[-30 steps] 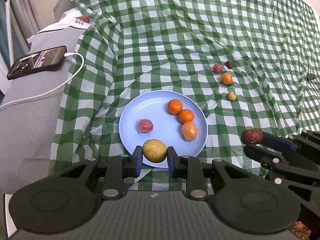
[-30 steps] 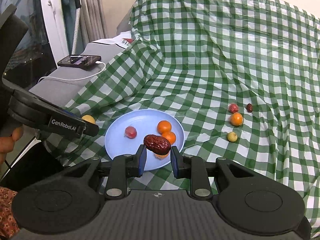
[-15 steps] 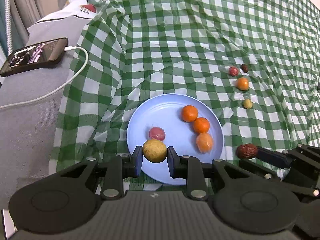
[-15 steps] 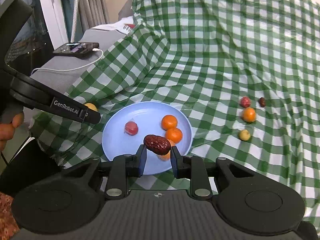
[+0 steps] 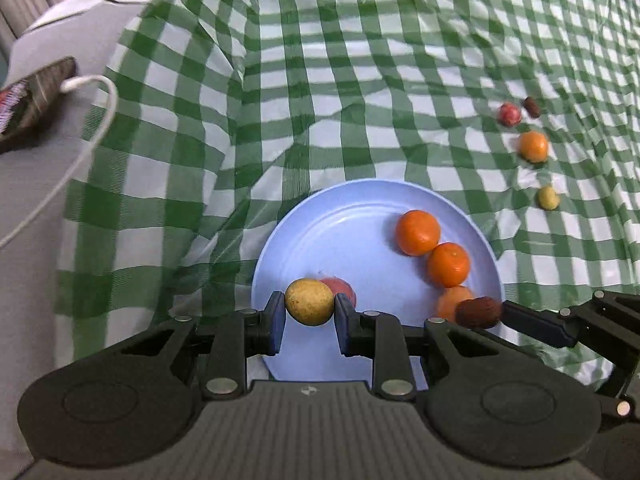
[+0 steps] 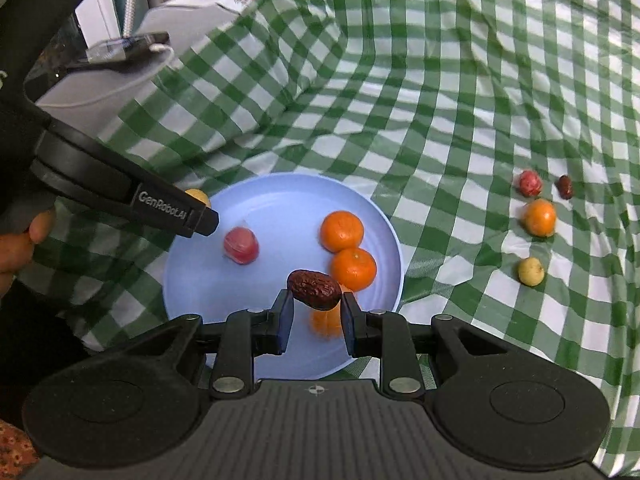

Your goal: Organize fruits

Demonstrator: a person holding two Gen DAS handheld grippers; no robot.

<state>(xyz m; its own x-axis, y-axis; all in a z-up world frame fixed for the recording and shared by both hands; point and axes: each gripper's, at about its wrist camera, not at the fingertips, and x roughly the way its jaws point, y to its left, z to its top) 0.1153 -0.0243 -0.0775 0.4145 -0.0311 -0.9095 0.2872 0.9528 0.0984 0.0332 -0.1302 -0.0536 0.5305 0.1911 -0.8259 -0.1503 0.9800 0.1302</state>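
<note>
A light blue plate (image 5: 360,216) (image 6: 280,196) lies on the green checked cloth. On it are two oranges (image 5: 418,232) (image 6: 342,231), a third orange fruit (image 5: 450,302) and a red fruit (image 6: 241,245). My left gripper (image 5: 310,314) is shut on a yellow round fruit (image 5: 309,301) above the plate's near left edge. My right gripper (image 6: 315,314) is shut on a dark red date (image 6: 314,289) above the plate's near side; the date also shows in the left wrist view (image 5: 478,312).
On the cloth to the right lie a red fruit (image 5: 509,114), a dark date (image 5: 532,107), an orange (image 5: 533,146) and a small yellow fruit (image 5: 548,198). A phone (image 5: 28,100) on a white cable (image 5: 80,136) lies on the grey surface at left.
Both grippers have moved forward and closer to the plate with their fruits still held. The plate now looks larger and nearer in both views.
</note>
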